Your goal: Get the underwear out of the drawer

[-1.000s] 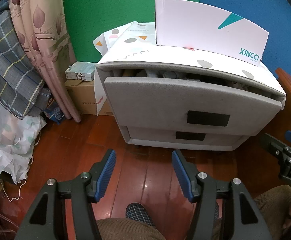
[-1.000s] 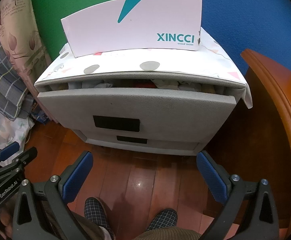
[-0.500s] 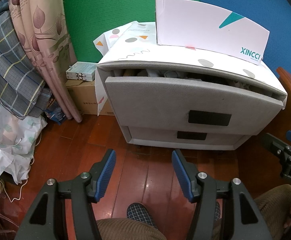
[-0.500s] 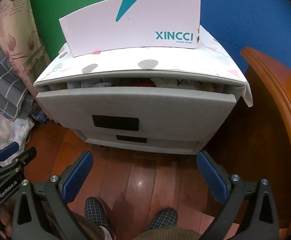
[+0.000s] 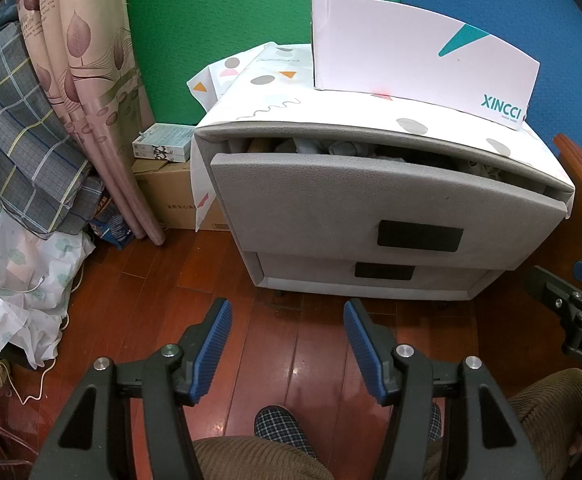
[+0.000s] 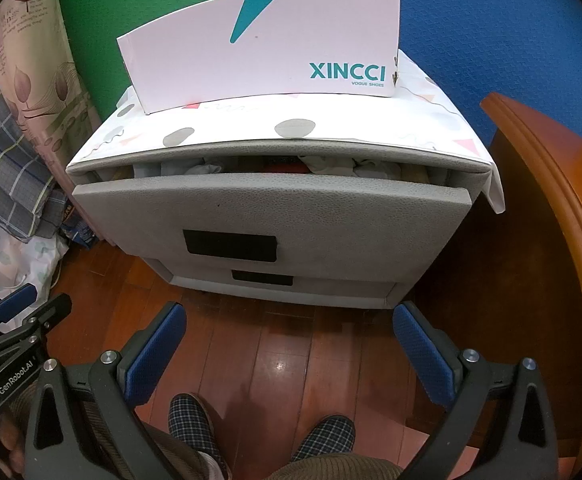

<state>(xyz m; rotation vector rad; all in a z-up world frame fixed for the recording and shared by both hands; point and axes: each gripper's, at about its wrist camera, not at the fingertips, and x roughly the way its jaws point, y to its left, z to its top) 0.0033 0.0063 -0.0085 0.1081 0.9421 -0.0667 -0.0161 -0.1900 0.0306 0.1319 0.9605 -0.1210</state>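
A grey two-drawer cabinet stands ahead on the wooden floor. Its top drawer (image 5: 375,204) (image 6: 267,212) is pulled partly out, and crumpled pale and red underwear (image 6: 331,165) (image 5: 331,147) shows in the gap under the cabinet top. The lower drawer (image 6: 283,280) is shut. My left gripper (image 5: 287,346) is open and empty, low over the floor in front of the cabinet. My right gripper (image 6: 289,358) is open wide and empty, also short of the drawer front. Each gripper shows at the edge of the other's view.
A white XINCCI shoe box (image 6: 263,52) stands on the patterned cloth (image 6: 291,128) over the cabinet top. Curtain (image 5: 91,80), plaid bedding and cardboard boxes (image 5: 171,196) crowd the left. A wooden furniture edge (image 6: 563,216) curves at the right. My slippered feet (image 6: 195,424) are below.
Both views have shifted very slightly; the cabinet sits marginally lower and closer in frame. Both grippers stay open and the drawer has not moved.
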